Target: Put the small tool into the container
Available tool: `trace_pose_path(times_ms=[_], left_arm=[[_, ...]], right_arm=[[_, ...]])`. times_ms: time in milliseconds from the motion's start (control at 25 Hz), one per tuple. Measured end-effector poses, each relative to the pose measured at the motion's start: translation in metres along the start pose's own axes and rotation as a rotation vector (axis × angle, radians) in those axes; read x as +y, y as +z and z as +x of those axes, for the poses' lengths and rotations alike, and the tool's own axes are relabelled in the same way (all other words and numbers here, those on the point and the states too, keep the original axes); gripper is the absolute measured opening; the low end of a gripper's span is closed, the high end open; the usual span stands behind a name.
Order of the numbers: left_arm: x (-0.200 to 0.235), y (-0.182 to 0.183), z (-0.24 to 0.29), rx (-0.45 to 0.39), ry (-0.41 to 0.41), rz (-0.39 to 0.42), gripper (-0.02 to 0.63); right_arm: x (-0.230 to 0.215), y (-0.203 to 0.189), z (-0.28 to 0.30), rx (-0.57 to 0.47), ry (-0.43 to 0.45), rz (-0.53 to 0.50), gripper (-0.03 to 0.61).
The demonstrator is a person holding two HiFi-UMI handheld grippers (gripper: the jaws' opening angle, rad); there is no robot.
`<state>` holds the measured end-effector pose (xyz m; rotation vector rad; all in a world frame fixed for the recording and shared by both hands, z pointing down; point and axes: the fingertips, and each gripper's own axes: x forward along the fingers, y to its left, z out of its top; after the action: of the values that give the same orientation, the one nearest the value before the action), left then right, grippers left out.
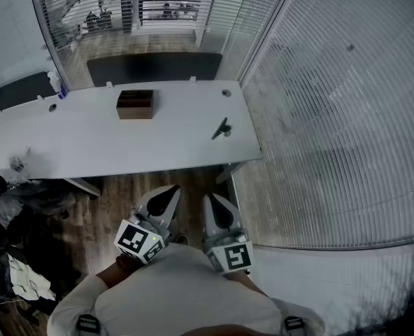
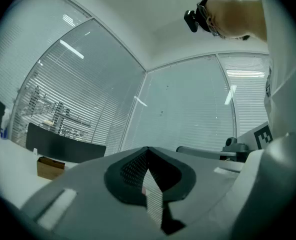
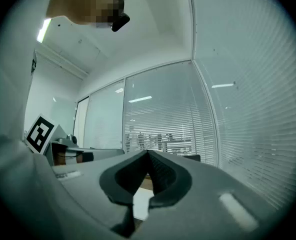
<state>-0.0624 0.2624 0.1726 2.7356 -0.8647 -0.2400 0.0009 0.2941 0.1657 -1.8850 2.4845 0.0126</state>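
A small dark tool (image 1: 221, 129) lies on the white table (image 1: 88, 145) near its right end. A brown box-like container (image 1: 135, 104) stands at the table's middle back; it shows at the left edge as the container (image 2: 50, 167) in the left gripper view. Both grippers are held close to the person's chest, well short of the table. My left gripper (image 1: 170, 191) is shut, its tips meeting with nothing between them. My right gripper (image 1: 210, 200) is also shut and empty. In their own views the left gripper (image 2: 147, 150) and right gripper (image 3: 148, 154) point up and forward.
Dark chair backs (image 1: 154, 67) stand behind the table. Glass walls with blinds (image 1: 333, 103) run along the right. Clutter and a dark bag (image 1: 11, 194) sit on the floor at the left. Wooden floor (image 1: 158, 180) lies between the person and the table.
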Motion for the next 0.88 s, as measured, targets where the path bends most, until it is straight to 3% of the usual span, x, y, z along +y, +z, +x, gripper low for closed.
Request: trace_pose_path(times_ms=[400, 600, 880], left_arm=[[-0.012, -0.011, 0.003, 0.039, -0.016, -0.016, 0.003], [-0.029, -0.017, 0.010, 0.051, -0.029, -0.013, 0.003], [-0.052, -0.032, 0.026, 0.048, -0.034, -0.010, 0.003]], right_arm=[[-0.015, -0.004, -0.011, 0.009, -0.021, 0.032, -0.002], [-0.022, 0.004, -0.024, -0.037, 0.004, 0.111, 0.000], [-0.042, 0.007, -0.045, -0.048, 0.018, 0.085, 0.000]])
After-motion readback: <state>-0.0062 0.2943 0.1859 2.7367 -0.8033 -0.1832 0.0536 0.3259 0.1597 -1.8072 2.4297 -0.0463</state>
